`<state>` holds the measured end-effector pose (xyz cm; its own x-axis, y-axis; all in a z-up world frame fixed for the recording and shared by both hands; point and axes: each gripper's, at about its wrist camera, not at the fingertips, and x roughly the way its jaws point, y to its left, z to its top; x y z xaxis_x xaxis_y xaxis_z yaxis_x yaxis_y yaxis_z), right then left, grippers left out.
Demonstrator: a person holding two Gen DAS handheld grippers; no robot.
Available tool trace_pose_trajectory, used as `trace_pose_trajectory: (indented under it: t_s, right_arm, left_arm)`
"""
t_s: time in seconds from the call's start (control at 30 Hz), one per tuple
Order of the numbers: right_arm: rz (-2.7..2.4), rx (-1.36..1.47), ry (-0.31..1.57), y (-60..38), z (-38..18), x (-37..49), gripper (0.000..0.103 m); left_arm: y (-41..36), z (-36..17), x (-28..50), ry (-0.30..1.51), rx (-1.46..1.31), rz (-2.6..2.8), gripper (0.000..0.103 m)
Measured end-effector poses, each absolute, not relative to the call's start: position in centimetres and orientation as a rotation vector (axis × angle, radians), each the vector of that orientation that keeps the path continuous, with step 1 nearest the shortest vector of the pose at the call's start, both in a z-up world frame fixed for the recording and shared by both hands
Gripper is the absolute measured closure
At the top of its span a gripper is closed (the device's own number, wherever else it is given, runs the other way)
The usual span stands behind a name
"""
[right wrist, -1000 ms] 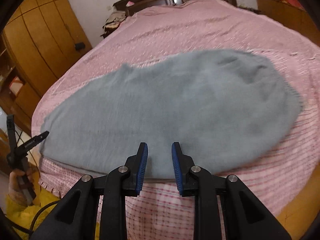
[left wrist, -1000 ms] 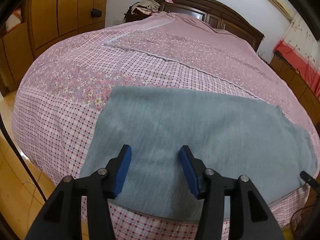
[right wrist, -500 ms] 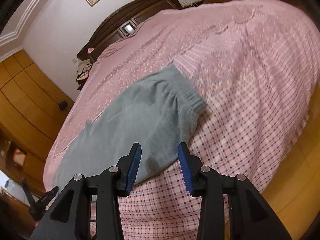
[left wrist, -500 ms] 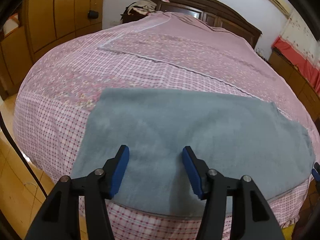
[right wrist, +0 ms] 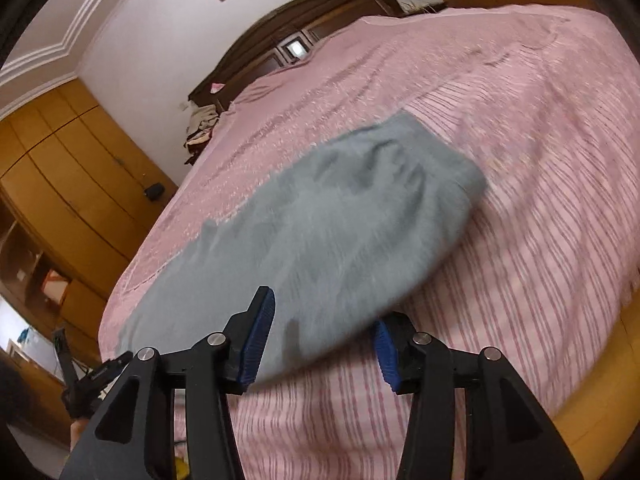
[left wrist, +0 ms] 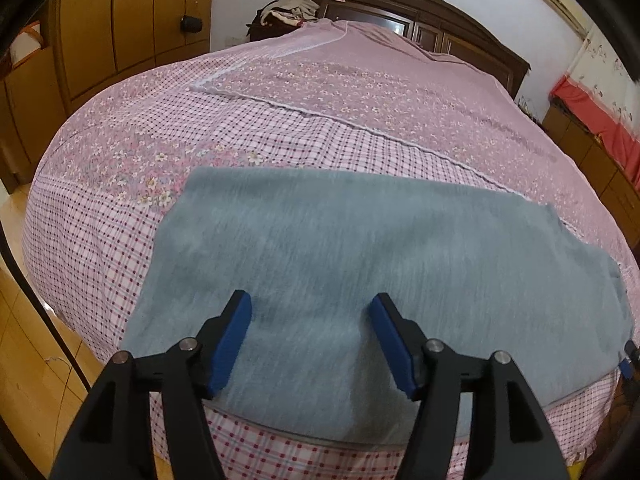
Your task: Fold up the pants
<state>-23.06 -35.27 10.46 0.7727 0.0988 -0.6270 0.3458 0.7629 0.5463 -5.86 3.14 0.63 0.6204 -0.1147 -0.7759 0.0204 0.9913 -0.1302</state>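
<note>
**Pants flat on the bed, both hands empty**

My left gripper (left wrist: 310, 338) hangs wide open over the grey pants (left wrist: 360, 264) near the bed (left wrist: 100, 208) edge. My right gripper (right wrist: 322, 340), now opened wider, holds nothing. Wardrobe (left wrist: 120, 20) stands left.

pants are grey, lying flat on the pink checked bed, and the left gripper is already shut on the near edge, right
Not quite. The left wrist view shows the left gripper open, jaws spread above the grey pants, gripping nothing. The pants do lie flat on the pink checked bed.
</note>
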Motion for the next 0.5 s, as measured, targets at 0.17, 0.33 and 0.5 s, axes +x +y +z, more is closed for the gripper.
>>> trace_pose_trajectory:
  t_s: [0.17, 0.33, 0.5]
  right_arm:
    - [-0.140, 0.820, 0.634, -36.3, 9.5, -22.3, 0.055]
    - [-0.173, 0.880, 0.535, -38.2, 9.6, -23.1, 0.055]
    - [-0.208, 0.904, 0.426, -39.5, 11.1, -23.3, 0.055]
  left_arm:
    - [2.8, 0.5, -5.9, 0.894, -0.100, -0.072, 0.035]
    - [2.9, 0.5, -5.9, 0.895, -0.102, -0.079, 0.035]
    - [2.9, 0.4, -5.8, 0.894, -0.099, -0.076, 0.035]
